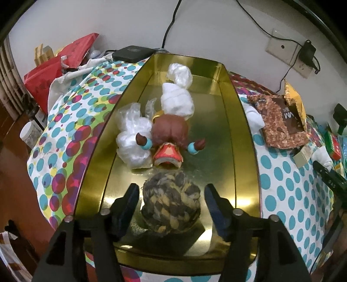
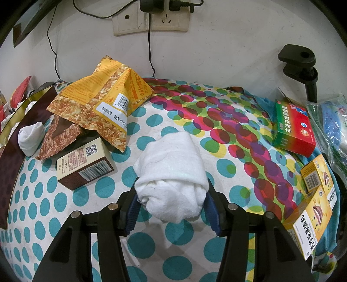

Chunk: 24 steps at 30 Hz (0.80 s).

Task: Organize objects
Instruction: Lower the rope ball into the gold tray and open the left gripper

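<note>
A polka-dot tablecloth [image 2: 71, 201] is carrying a gold metal tin [image 1: 234, 121] holding a braided brown-and-yellow rope ball [image 1: 171, 206], flanked untouched by the released left gripper [image 1: 171, 208]. The right gripper [image 2: 171, 204] is clasping a rolled white sock [image 2: 173, 173] above the cloth; carrying it into the tin appears next.

A white wall [image 2: 216, 43] with wall sockets [image 2: 151, 20] and trailing black cables [image 1: 171, 23] rises behind the table's far edge, its spotted tablecloth [image 2: 184, 102] brightly lit.

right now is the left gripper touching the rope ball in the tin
Apart. The left wrist view shows the left gripper open around the rope ball, gold tin floor visible between each finger and the ball.
</note>
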Each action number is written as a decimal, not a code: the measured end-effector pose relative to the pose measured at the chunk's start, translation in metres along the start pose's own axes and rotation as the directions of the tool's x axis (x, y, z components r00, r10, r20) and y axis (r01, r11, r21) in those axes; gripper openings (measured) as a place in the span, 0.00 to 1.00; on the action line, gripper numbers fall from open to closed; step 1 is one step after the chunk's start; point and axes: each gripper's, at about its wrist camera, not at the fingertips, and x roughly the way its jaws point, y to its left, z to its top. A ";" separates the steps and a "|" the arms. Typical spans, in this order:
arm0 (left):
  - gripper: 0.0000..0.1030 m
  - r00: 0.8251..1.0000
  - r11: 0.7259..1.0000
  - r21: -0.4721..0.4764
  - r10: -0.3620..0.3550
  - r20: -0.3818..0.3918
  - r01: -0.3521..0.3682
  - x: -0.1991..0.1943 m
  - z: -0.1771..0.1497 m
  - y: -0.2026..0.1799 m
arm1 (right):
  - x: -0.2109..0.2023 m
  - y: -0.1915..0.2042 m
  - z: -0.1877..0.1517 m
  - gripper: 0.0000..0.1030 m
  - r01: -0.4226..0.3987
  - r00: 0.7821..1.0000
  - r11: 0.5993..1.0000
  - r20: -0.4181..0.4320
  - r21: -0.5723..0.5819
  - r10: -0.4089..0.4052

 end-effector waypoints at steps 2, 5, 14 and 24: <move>0.68 1.000 1.000 -0.002 -0.016 0.009 0.017 -0.004 0.001 -0.001 | 0.000 0.000 0.000 0.48 0.000 1.000 1.000 0.000 0.000 0.000; 0.69 1.000 1.000 0.000 -0.015 0.021 0.015 -0.011 0.002 -0.001 | 0.000 -0.001 0.000 0.48 0.002 1.000 1.000 0.000 -0.002 -0.002; 0.69 0.997 1.000 0.012 -0.001 0.073 0.000 -0.037 0.003 0.001 | 0.000 0.001 0.000 0.49 0.002 1.000 1.000 0.000 -0.001 -0.002; 0.69 0.992 1.000 -0.005 0.015 0.125 -0.014 -0.060 0.003 0.011 | 0.000 0.000 0.001 0.44 0.025 1.000 0.999 0.013 -0.041 -0.024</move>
